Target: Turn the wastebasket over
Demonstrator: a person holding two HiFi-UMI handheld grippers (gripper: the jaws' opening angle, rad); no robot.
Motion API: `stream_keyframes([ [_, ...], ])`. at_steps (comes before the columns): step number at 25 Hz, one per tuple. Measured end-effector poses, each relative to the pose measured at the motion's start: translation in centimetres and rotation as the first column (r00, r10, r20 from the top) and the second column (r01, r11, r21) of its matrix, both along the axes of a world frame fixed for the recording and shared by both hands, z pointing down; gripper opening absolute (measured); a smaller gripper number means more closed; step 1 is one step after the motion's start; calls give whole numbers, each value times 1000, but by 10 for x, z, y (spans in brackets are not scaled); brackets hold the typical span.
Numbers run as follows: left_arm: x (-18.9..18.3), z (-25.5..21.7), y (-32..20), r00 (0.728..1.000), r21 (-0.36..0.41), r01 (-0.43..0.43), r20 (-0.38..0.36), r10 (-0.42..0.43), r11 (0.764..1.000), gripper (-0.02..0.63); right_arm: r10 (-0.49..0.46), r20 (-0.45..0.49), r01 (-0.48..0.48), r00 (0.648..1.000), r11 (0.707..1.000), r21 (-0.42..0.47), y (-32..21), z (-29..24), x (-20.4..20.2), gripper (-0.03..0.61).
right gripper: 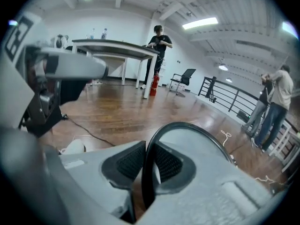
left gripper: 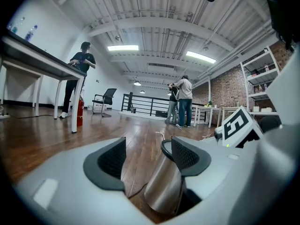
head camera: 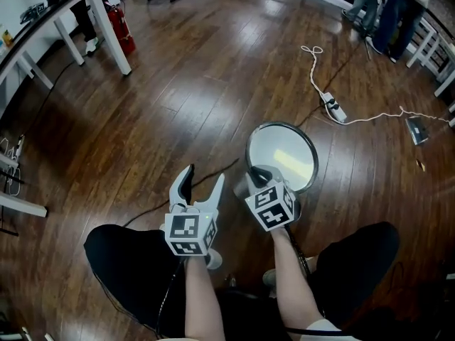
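Note:
A round steel wastebasket (head camera: 283,156) with a black rim stands upright on the wooden floor, its mouth facing up. My right gripper (head camera: 260,177) is at its near-left edge; in the right gripper view the black rim (right gripper: 187,128) passes between the two pads, and the right gripper (right gripper: 149,165) is shut on it. My left gripper (head camera: 202,185) is to the left of the basket, with its jaws wide apart. In the left gripper view the basket's steel side (left gripper: 164,186) shows between the jaws of the left gripper (left gripper: 147,158), close by the right pad, and nothing is gripped.
A thin black cable (head camera: 213,172) runs across the floor by the basket. A power strip with a white cord (head camera: 334,109) lies behind it. A white-legged table (head camera: 106,20) and a red fire extinguisher (head camera: 122,28) stand far left. People (head camera: 398,6) stand far right.

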State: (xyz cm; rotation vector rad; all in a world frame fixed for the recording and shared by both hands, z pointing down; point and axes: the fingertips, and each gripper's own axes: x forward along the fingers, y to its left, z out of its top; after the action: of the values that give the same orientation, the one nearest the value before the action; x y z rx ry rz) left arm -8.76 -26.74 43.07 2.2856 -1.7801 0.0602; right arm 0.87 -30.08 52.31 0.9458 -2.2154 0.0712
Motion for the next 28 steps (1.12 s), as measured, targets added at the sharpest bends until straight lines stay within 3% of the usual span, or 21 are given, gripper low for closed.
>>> stream_keyframes([
  [2, 3, 1, -1, 1000, 2, -5, -5, 5, 1000, 319, 30, 112, -31, 993, 1000, 7, -6, -22, 10, 52],
  [4, 6, 3, -3, 1000, -1, -12, -7, 12, 1000, 319, 72, 255, -75, 964, 997, 1, -13, -41, 25, 51],
  [7, 14, 5, -6, 1000, -11, -28, -11, 28, 1000, 319, 172, 482, -154, 859, 985, -76, -21, -55, 53, 49],
  [9, 21, 8, -8, 999, -28, -40, -11, 40, 999, 318, 258, 569, -210, 781, 966, -150, -22, -45, 76, 49],
  [11, 26, 15, -9, 999, -53, -47, -12, 46, 997, 316, 355, 581, -280, 732, 935, -218, -20, -23, 103, 49],
  [14, 27, 30, -10, 999, -93, -43, -24, 41, 995, 316, 507, 521, -391, 687, 862, -323, -12, 28, 144, 51],
  [17, 14, 58, -13, 1000, -161, -22, 5, 23, 987, 313, 586, 484, -401, 650, 805, -437, -1, 68, 172, 57],
  [19, -6, 86, -12, 1000, -239, 8, -15, -12, 971, 295, 581, 486, -364, 653, 803, -472, 3, 72, 174, 55],
  [21, -16, 103, -11, 982, -284, -18, -186, -37, 959, 273, 563, 449, -379, 694, 816, -437, 2, 67, 172, 61],
  [22, -15, 110, -11, 955, -290, -50, -293, -39, 956, 277, 560, 420, -406, 714, 820, -404, 1, 64, 175, 62],
  [24, -14, 125, -13, 911, -313, -86, -408, -52, 946, 300, 558, 365, -450, 746, 825, -342, 0, 55, 182, 157],
  [28, -23, 170, -8, 908, -407, -83, -406, -99, 910, 267, 536, 320, -431, 781, 834, -344, 4, 48, 186, 161],
])
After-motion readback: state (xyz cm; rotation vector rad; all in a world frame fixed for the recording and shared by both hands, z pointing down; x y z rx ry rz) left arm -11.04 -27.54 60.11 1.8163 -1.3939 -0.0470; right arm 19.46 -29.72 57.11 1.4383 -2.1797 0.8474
